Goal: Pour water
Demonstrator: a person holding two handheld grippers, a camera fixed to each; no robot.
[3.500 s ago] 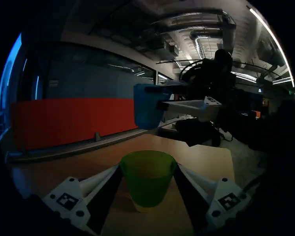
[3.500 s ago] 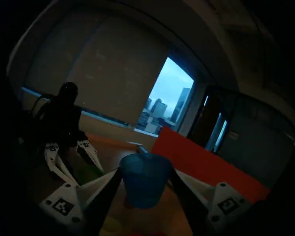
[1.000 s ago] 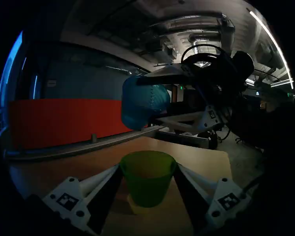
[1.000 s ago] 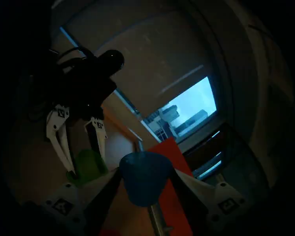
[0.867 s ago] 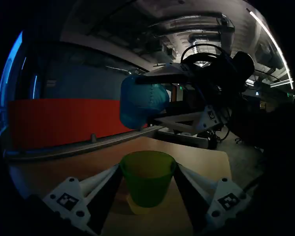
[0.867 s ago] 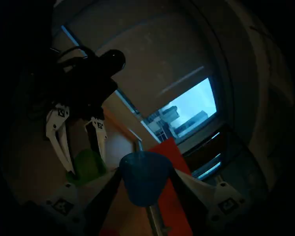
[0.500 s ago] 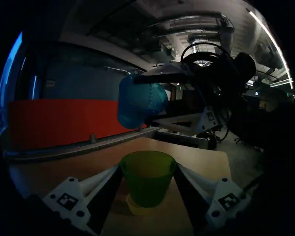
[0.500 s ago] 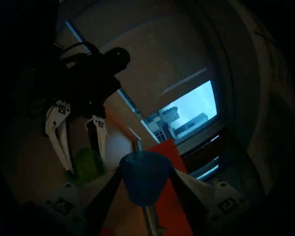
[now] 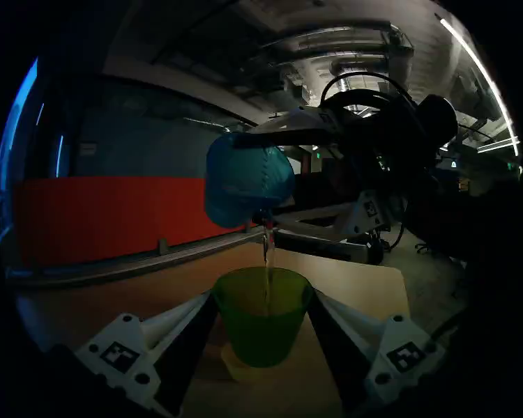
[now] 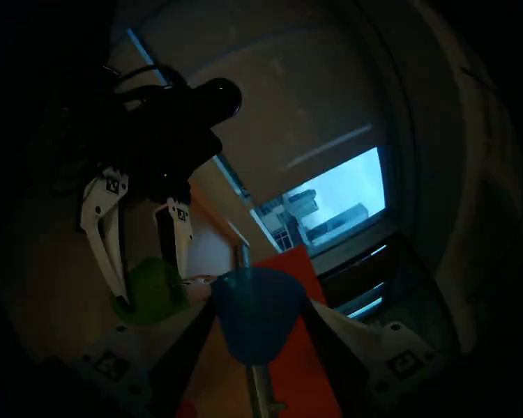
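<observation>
Wooden table (image 9: 157,292), green cup (image 9: 263,327) within left tool (image 9: 263,297)

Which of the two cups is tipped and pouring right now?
The blue cup, held tilted in the right tool: a thin stream of water runs from its rim into the green cup, which stands upright in the left tool.

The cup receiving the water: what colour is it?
The cup is green, clearest in the left gripper view.
</observation>
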